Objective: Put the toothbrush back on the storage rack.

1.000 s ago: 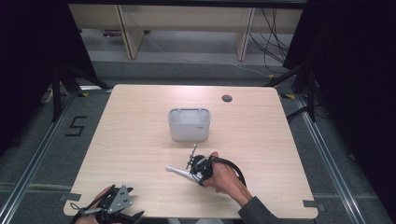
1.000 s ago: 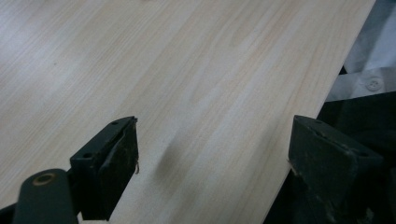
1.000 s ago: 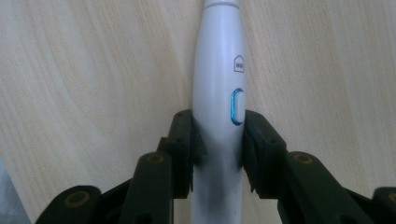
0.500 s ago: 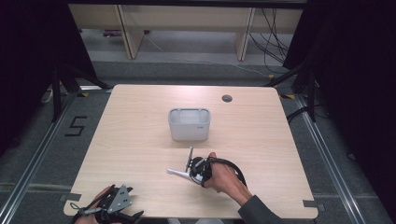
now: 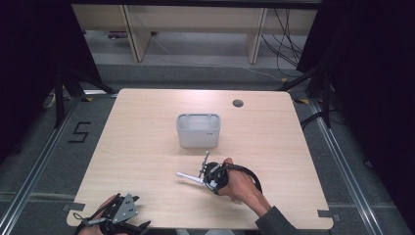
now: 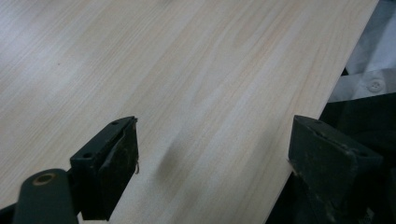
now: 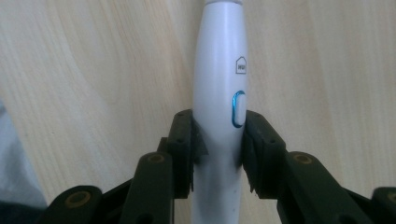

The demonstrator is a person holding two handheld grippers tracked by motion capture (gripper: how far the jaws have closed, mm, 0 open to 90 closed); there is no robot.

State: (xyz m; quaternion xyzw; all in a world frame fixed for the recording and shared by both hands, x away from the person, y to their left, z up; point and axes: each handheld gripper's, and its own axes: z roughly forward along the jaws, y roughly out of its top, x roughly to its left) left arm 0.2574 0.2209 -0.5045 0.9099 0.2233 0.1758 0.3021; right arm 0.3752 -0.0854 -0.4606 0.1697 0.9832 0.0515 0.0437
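Right gripper (image 7: 217, 140) clamps white electric toothbrush handle (image 7: 218, 84) mid-body, centre frame, low over table (image 5: 147, 147). Looks light, rigid, slick plastic; grip by button seems secure. Left gripper (image 6: 212, 168) released, empty.

A "5" (image 5: 80, 132) is marked on the floor left of the table (image 5: 147, 147).

white handle (image 7: 218, 93) cut off top and bottom, left tool (image 5: 115, 218) clipped by bottom edge
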